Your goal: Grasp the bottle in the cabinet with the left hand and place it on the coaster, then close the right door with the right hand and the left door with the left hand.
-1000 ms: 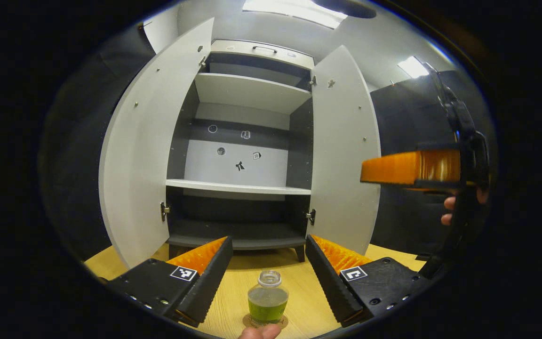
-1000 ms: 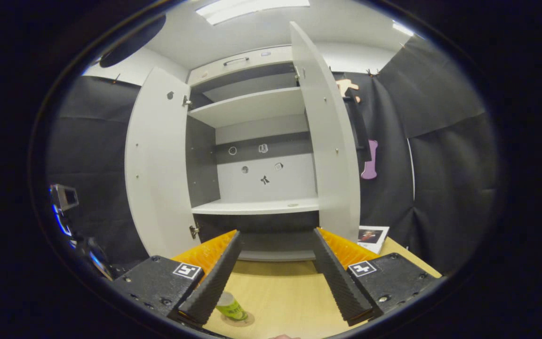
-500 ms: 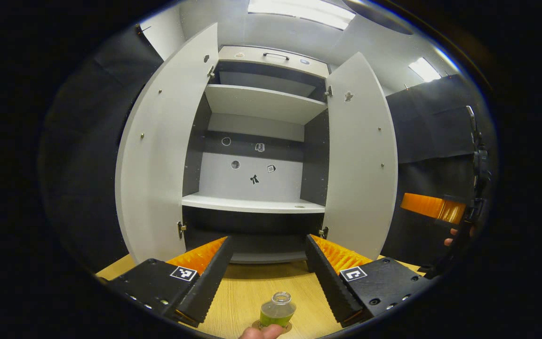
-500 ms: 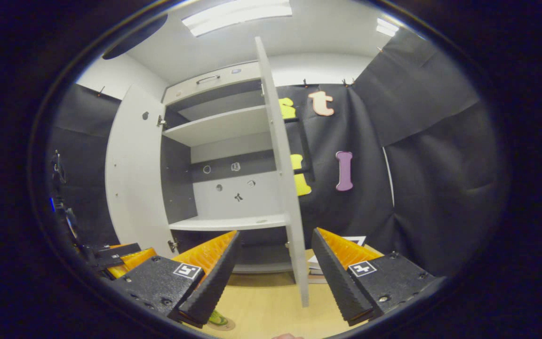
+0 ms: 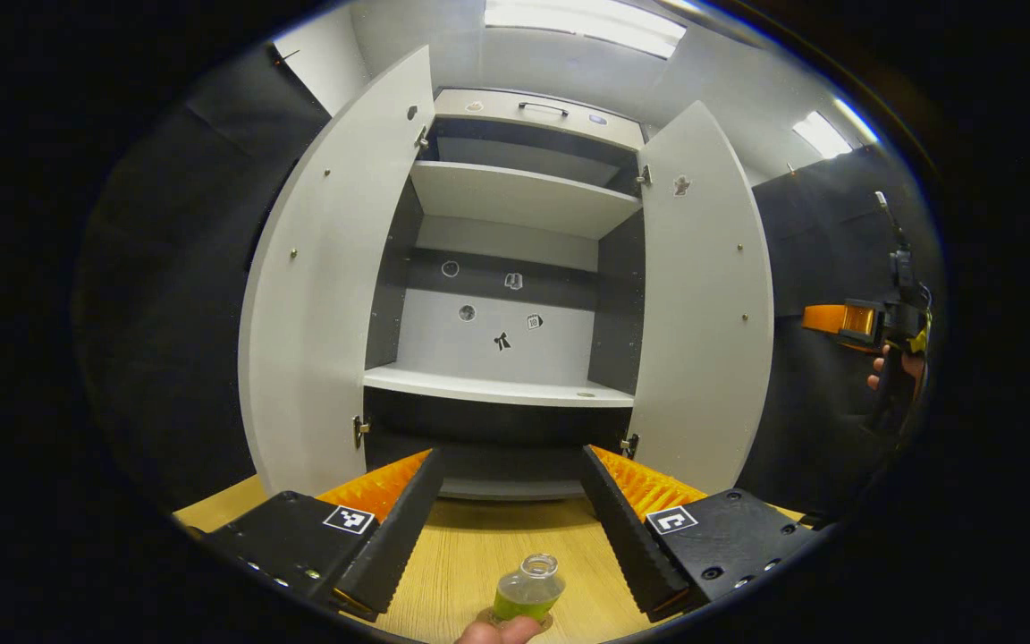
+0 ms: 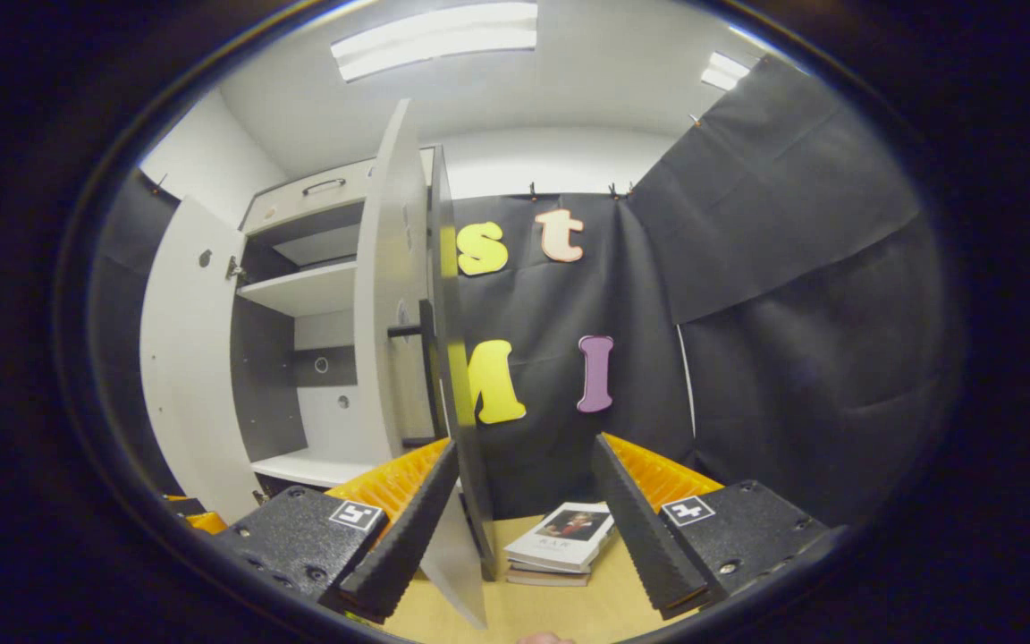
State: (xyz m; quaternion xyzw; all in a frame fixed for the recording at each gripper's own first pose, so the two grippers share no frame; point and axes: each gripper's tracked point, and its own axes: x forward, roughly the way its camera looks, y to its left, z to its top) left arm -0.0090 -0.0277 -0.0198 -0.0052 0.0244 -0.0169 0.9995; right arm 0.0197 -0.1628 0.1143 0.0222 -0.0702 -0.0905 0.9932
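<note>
With the bottle (image 5: 528,588) set down, the wide-apart right hand-held gripper (image 6: 522,514) meets the stiff, light right door (image 6: 460,376) at 11 o'clock; push its outer face.

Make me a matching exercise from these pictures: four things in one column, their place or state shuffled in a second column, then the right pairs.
Things:
1. bottle
2. right door
3. book
4. left hand-held gripper

Places or states:
A. lying flat on the table beyond the door's outer side
B. open, nothing between its fingers
C. standing on the table in front of the cabinet, green liquid inside
D. swung open, edge toward the right hand-held gripper

Pairs: 1-C, 2-D, 3-A, 4-B
</note>
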